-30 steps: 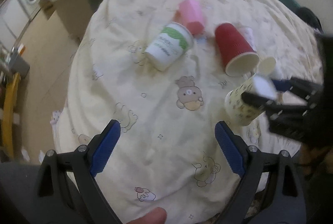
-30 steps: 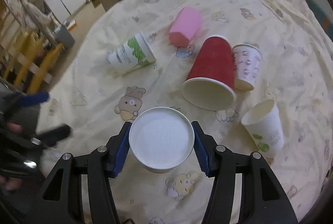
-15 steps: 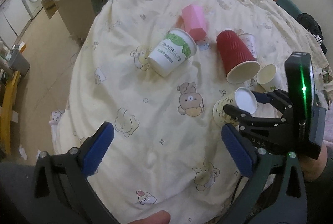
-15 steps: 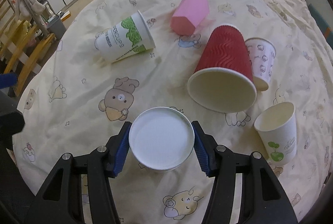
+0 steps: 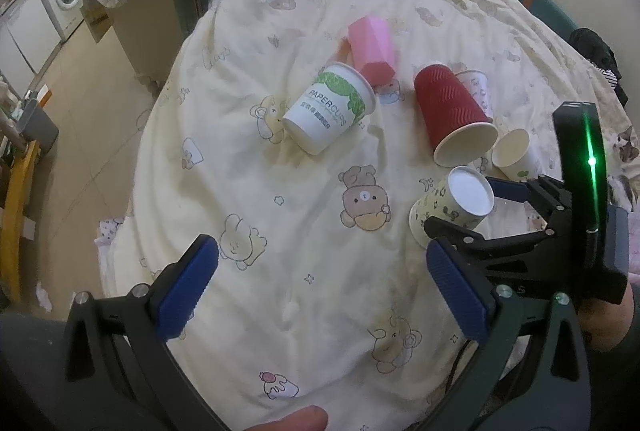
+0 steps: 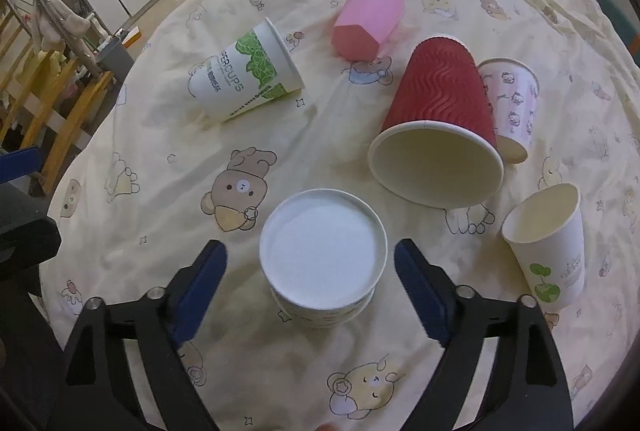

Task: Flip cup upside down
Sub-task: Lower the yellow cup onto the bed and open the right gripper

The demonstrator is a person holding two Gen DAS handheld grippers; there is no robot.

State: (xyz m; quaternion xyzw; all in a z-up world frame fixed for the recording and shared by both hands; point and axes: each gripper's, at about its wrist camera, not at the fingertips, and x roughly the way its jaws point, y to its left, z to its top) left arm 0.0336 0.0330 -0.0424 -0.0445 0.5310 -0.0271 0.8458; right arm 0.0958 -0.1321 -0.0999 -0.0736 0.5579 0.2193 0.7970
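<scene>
A small patterned paper cup [image 6: 323, 259] stands upside down on the bear-print bedspread [image 6: 160, 159], its white base facing up. My right gripper [image 6: 310, 281] is open, its blue pads on either side of the cup with a gap to each. In the left wrist view the same cup [image 5: 454, 207] sits between the right gripper's fingers [image 5: 504, 189]. My left gripper [image 5: 320, 283] is open and empty, held above bare bedspread [image 5: 240, 171] to the left of the cup.
Other cups lie on their sides: a white and green one [image 6: 244, 75], a pink one [image 6: 368, 23], a large red one [image 6: 436, 119], a pink-printed one [image 6: 510, 99] and a small white one [image 6: 548, 243]. The bed edge drops to the floor [image 5: 80, 79] at the left.
My right gripper lowered the patterned cup onto the bedspread base up, then opened and let go of it. My left gripper stayed open and drifted slightly.
</scene>
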